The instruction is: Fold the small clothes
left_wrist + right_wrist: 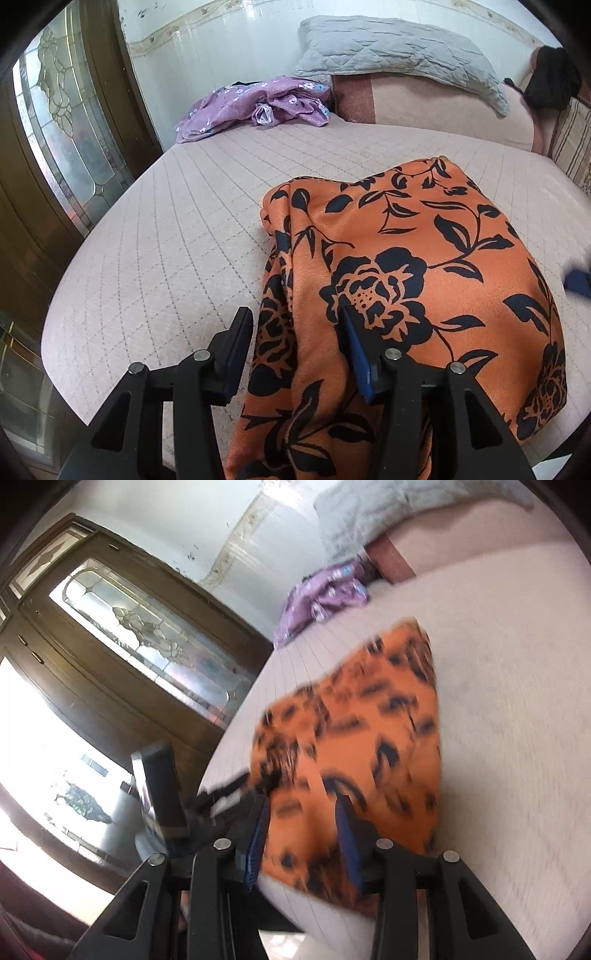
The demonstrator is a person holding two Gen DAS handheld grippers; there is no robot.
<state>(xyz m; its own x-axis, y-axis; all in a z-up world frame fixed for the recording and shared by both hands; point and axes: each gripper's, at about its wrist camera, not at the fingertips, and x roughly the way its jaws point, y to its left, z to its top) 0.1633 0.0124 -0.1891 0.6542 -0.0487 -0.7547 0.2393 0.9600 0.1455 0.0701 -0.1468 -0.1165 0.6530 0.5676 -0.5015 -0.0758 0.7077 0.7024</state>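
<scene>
Orange floral garment (pixel 406 266), printed with black leaves and blossoms, lies folded on the pale quilted bed cover (pixel 166 240), its near end spilling over the front edge of the bed. From the left wrist camera, the left gripper (pixel 295 325) sits low over that near end with its jaws parted: the left finger (pixel 238 343) stands clear over bare quilt just beside the cloth, while the right finger rests against the fabric, a raised fold running up between the two. The pads do not pinch it. Farther back a crumpled purple flowered cloth (pixel 255 103) lies near the wall, a grey quilted pillow (pixel 399 55) leans on a pink bolster (pixel 443 107), and a dark wooden door with leaded glass (pixel 62 122) stands to the left. A blurred dark blue tip (pixel 576 280) shows at the right edge of the orange cloth.

From the right wrist camera everything is smeared. The right gripper (pixel 303 812) hangs above the garment's (pixel 369 731) near edge with its blue-padded fingers apart; cloth appears between them in the picture, but it seems to lie below rather than in a grip. The other gripper's body (pixel 162 790) shows at the left, beside the bed edge. The purple cloth (pixel 325 590) lies beyond.
</scene>
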